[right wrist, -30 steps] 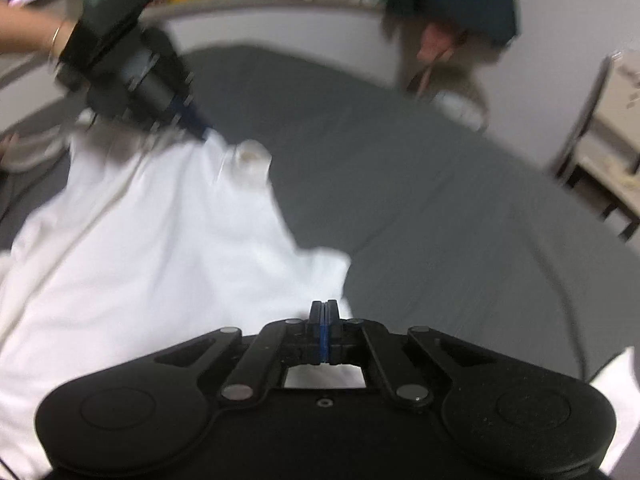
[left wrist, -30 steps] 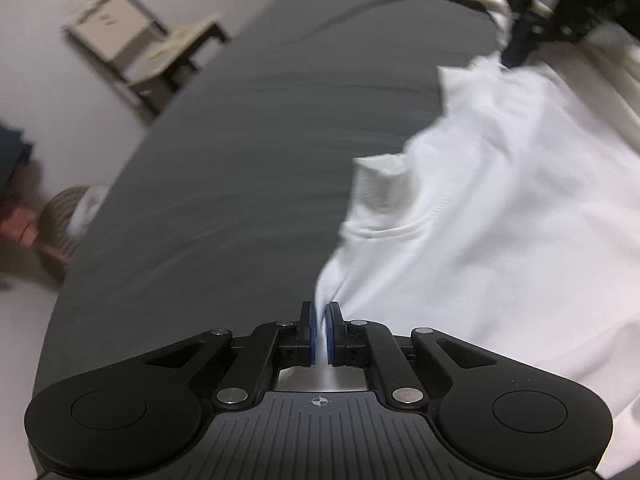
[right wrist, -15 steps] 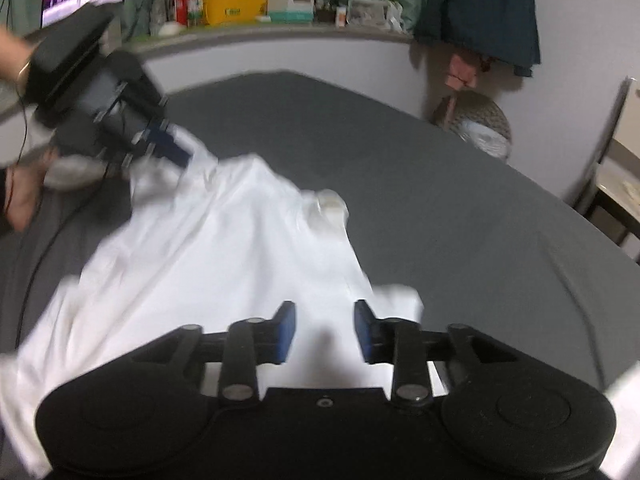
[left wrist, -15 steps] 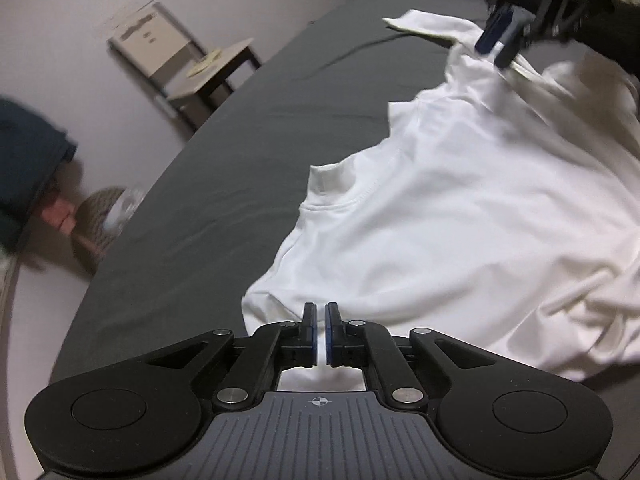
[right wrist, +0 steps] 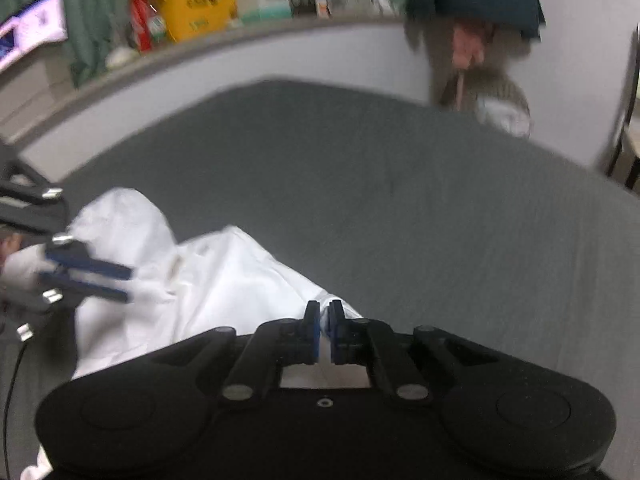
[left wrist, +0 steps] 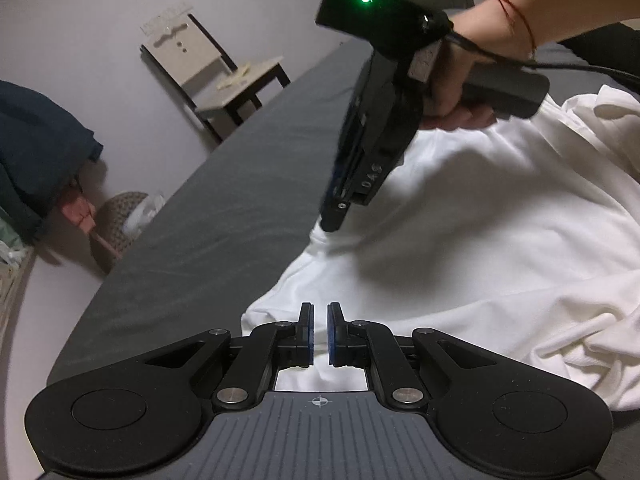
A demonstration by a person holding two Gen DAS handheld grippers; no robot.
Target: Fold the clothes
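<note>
A white garment point(left wrist: 480, 240) lies crumpled on the dark grey bed point(left wrist: 224, 208). My left gripper point(left wrist: 319, 316) sits low over the garment's near edge, its jaws nearly closed with a narrow gap and white cloth showing between them. My right gripper point(left wrist: 332, 224) comes down from above onto the garment's left edge in the left wrist view. In the right wrist view my right gripper point(right wrist: 324, 316) has its jaws close together with white cloth point(right wrist: 224, 280) between them. The left gripper point(right wrist: 88, 276) shows at the left there, blurred.
A small chair point(left wrist: 224, 76) stands by the wall beyond the bed. A woven basket point(left wrist: 124, 224) sits on the floor with dark clothing point(left wrist: 36, 152) hanging above. A cluttered shelf point(right wrist: 208, 12) runs along the far wall in the right wrist view.
My right gripper opened half a second ago, swung in close to the left one and has closed down on the garment's edge. The left gripper stayed on the cloth as the garment shifted.
</note>
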